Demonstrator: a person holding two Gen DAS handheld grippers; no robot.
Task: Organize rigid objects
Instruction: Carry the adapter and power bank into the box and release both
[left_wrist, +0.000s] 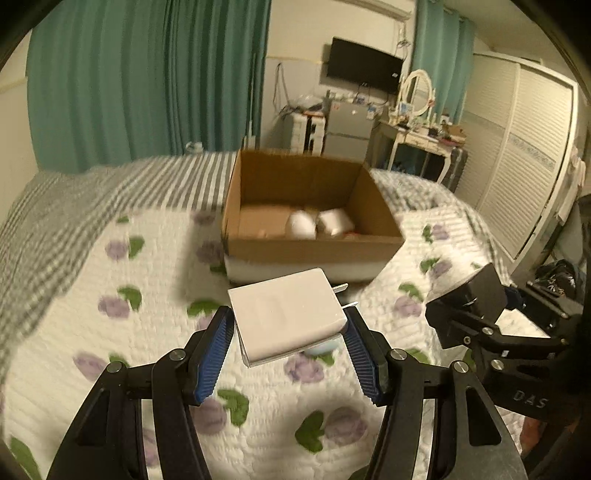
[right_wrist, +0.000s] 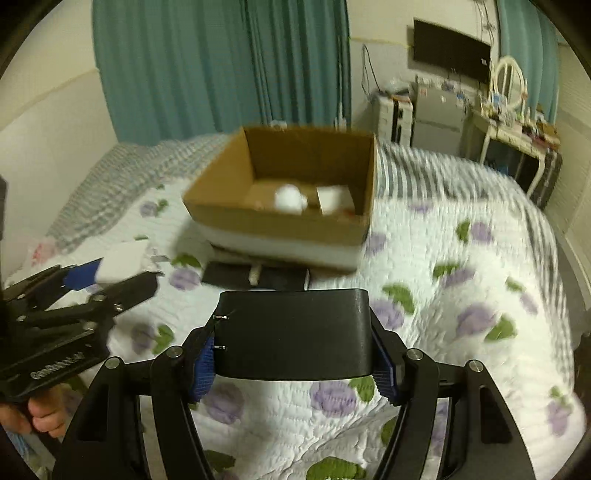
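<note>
My left gripper (left_wrist: 290, 332) is shut on a white plug-in charger (left_wrist: 286, 314), prongs pointing right, held above the bed in front of an open cardboard box (left_wrist: 314, 247). My right gripper (right_wrist: 295, 350) is shut on a black charger block (right_wrist: 295, 332) with two small prongs on its left side. The box (right_wrist: 280, 221) holds a white round object (right_wrist: 290, 197) and a white block (right_wrist: 334, 199). The right gripper shows at the right of the left wrist view (left_wrist: 469, 295); the left gripper shows at the left of the right wrist view (right_wrist: 85, 284).
The box stands on a white foam slab (right_wrist: 295, 251) on a floral quilt (left_wrist: 110, 314). A flat black item (right_wrist: 258, 277) lies in front of the box. Teal curtains, a dresser (left_wrist: 417, 140) and a wardrobe (left_wrist: 524, 166) are beyond the bed.
</note>
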